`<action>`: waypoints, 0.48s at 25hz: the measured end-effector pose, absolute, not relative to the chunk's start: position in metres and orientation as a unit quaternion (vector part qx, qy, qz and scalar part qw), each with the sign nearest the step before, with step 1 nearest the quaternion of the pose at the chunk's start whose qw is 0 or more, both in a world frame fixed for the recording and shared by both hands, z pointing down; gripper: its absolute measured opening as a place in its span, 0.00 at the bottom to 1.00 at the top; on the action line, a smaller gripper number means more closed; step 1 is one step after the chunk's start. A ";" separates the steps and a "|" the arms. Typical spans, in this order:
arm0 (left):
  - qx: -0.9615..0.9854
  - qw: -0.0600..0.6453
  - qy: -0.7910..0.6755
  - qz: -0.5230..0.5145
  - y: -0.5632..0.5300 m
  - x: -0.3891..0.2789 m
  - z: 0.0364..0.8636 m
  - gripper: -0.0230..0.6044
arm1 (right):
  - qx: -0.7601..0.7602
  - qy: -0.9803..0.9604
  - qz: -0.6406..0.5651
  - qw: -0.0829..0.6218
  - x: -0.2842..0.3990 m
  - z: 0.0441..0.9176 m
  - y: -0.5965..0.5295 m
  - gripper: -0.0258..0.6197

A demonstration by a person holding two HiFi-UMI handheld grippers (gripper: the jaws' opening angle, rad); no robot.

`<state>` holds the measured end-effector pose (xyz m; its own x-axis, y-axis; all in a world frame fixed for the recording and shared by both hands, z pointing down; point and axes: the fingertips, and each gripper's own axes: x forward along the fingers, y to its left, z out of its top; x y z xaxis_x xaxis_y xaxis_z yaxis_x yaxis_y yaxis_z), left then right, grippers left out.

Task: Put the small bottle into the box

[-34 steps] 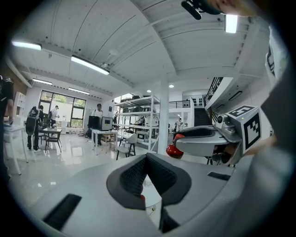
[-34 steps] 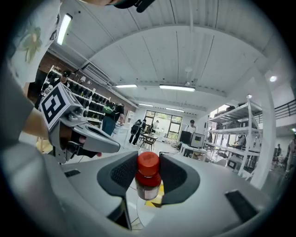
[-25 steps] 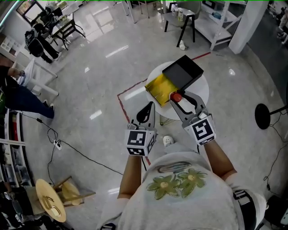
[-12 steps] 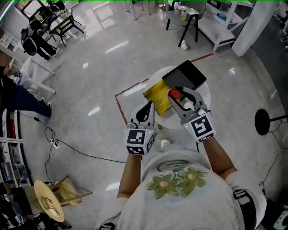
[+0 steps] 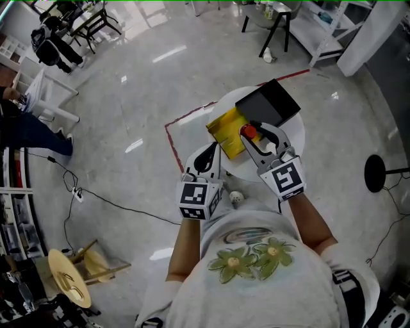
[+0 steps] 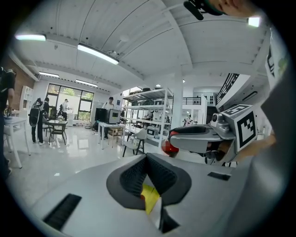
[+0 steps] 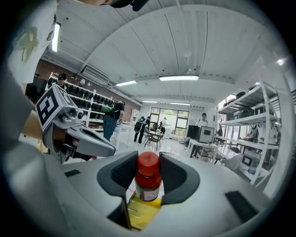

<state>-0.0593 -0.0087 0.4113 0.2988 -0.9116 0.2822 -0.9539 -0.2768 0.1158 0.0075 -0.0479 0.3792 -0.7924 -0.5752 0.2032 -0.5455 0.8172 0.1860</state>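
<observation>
Carried slightly forward along the yellow box's edge since a second ago, the small bottle, round red cap, is clamped between the right gripper's ribbed black fingers, frame centre. The left gripper's fingers are pressed together, empty.

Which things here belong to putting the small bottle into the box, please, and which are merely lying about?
Job: small bottle, clamped in right gripper; yellow box.
Lying about: black stool; black round stand base; small white object on floor.
</observation>
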 end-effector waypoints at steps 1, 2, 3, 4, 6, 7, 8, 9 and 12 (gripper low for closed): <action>0.795 0.136 -0.585 0.082 -0.009 -0.061 0.414 0.04 | 0.296 -0.945 -0.055 0.128 0.005 0.383 -0.049 0.27; 0.795 0.141 -0.584 0.084 -0.011 -0.063 0.417 0.04 | 0.296 -0.945 -0.052 0.130 0.002 0.386 -0.050 0.27; 0.795 0.146 -0.582 0.087 -0.013 -0.065 0.420 0.04 | 0.296 -0.945 -0.048 0.131 0.000 0.388 -0.053 0.27; 0.795 0.150 -0.581 0.088 -0.016 -0.066 0.423 0.04 | 0.297 -0.945 -0.045 0.131 -0.002 0.390 -0.056 0.27; 0.797 0.153 -0.578 0.088 -0.023 -0.069 0.426 0.04 | 0.298 -0.944 -0.043 0.136 -0.005 0.395 -0.062 0.27; 0.798 0.155 -0.575 0.090 -0.027 -0.070 0.428 0.04 | 0.298 -0.943 -0.043 0.141 -0.006 0.398 -0.066 0.27; 0.800 0.157 -0.571 0.094 -0.031 -0.070 0.429 0.04 | 0.299 -0.942 -0.042 0.145 -0.007 0.401 -0.070 0.27; 0.802 0.157 -0.568 0.097 -0.035 -0.071 0.430 0.04 | 0.302 -0.941 -0.039 0.147 -0.007 0.403 -0.074 0.27; 0.805 0.154 -0.565 0.097 -0.048 -0.076 0.430 0.04 | 0.311 -0.940 -0.024 0.140 -0.012 0.403 -0.086 0.27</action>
<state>-0.0764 -0.0485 0.4299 0.3435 -0.8788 0.3312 -0.9390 -0.3147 0.1387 -0.0123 -0.0861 0.4033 -0.7674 -0.5909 0.2488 -0.5773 0.8057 0.1328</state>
